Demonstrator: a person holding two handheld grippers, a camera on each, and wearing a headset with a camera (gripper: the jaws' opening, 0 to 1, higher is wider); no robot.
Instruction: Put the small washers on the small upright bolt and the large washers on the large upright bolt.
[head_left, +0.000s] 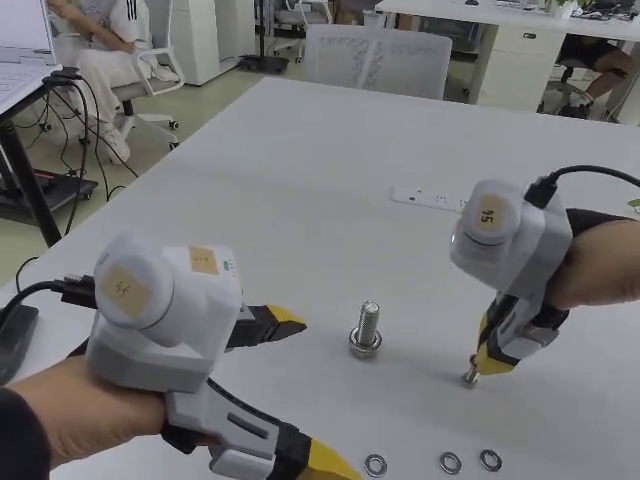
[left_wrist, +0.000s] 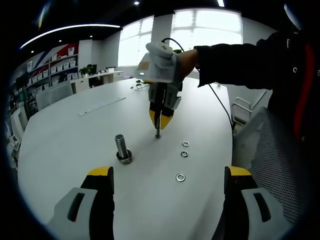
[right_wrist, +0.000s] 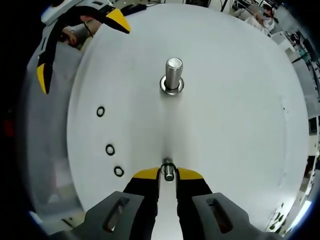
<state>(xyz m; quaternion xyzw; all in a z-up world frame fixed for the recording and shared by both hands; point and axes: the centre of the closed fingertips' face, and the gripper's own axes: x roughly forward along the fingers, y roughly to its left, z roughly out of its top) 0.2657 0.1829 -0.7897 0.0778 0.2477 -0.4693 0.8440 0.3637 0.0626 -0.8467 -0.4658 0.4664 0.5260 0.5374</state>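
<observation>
The large upright bolt (head_left: 367, 328) (left_wrist: 121, 148) (right_wrist: 172, 75) stands mid-table with a metal ring at its base. To its right, the small bolt (head_left: 470, 375) (left_wrist: 158, 132) (right_wrist: 169, 171) stands on the table. My right gripper (head_left: 480, 365) (right_wrist: 169, 175) (left_wrist: 160, 120) points down and is shut on it. Three small washers (head_left: 375, 464) (head_left: 450, 462) (head_left: 490, 459) lie in a row near the front edge, also visible as washers (left_wrist: 184, 154) (right_wrist: 110, 149). My left gripper (head_left: 310, 395) (left_wrist: 168, 172) (right_wrist: 80, 50) hovers open left of the large bolt, holding nothing.
A white power strip (head_left: 430, 198) lies on the white table (head_left: 300, 180) behind the right gripper. A mesh chair (head_left: 375, 58) stands at the far edge. A seated person (head_left: 110, 50) and a desk with a laptop (head_left: 20, 50) are at the far left.
</observation>
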